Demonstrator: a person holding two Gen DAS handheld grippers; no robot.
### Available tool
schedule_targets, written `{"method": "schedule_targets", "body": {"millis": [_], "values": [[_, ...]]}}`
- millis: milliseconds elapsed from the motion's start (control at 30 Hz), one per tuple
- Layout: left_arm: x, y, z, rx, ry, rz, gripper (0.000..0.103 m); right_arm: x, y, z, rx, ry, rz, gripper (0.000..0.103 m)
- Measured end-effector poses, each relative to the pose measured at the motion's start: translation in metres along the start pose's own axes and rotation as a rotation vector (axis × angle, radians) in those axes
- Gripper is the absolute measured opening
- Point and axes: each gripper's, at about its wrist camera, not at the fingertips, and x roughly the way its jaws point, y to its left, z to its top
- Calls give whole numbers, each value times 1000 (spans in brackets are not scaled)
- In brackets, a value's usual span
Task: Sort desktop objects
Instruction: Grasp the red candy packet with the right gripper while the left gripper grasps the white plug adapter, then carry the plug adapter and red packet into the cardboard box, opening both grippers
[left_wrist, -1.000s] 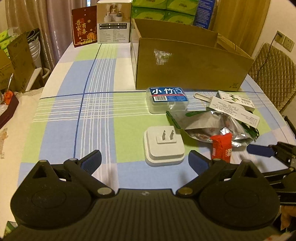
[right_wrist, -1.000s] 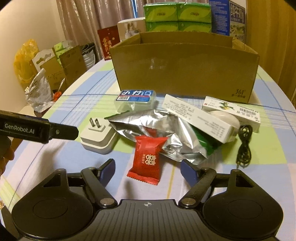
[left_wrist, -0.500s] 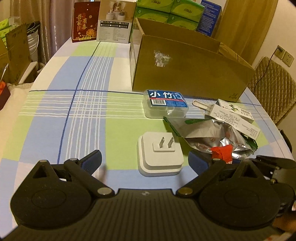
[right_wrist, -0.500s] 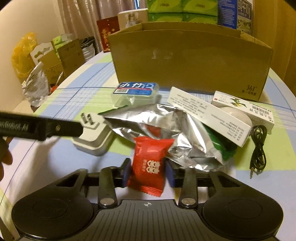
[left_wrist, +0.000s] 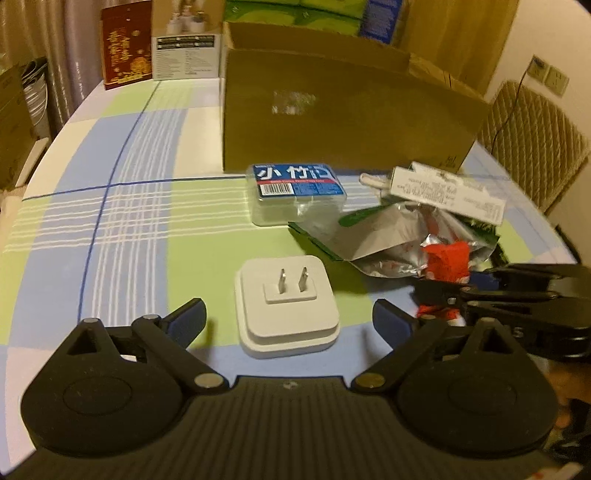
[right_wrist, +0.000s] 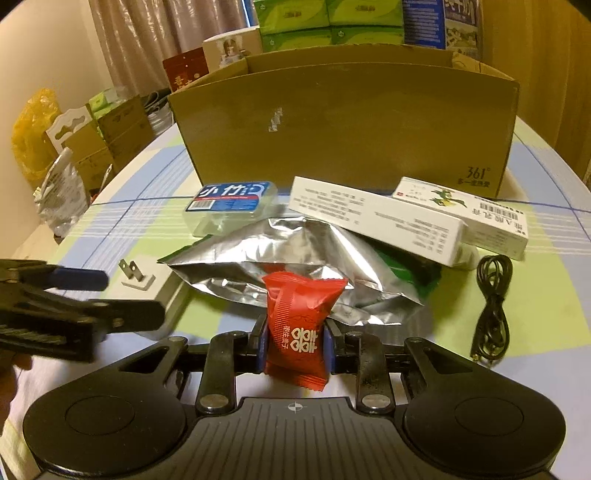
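Already the right gripper (right_wrist: 295, 345) has its jaws pinched on the red candy packet (right_wrist: 301, 325), which stands upright between them, long axis pointing away toward the cardboard box (right_wrist: 347, 122). That box lies straight ahead, beyond the foil bag (right_wrist: 288, 266), so the carry likely runs forward and up over its near wall. The left gripper (left_wrist: 288, 321) holds nothing, jaws spread wide around the white plug adapter (left_wrist: 288, 306) on the table (left_wrist: 129, 221), also short of the box.
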Motion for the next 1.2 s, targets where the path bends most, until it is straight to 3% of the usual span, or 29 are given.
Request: {"method": "schedule_targets", "body": {"millis": [100,267,500,833,1200], "values": [[10,-5,3,11,12,32,86,-2,-2,-2,-7,3,-4,26],[21,-9,4,16,38,77,63,-5,-3,-2,-19,4,-10,25],[7,-21,-7,30,52,88,62,-20,-1,-6,-45,-1,-9,25],[-20,-43,-20,-1,11,69,62,-51,-4,-7,-56,-17,-22,25],[-55,-72,-10,-12,-48,64,62,-92,-12,5,-47,-76,-36,25]]}}
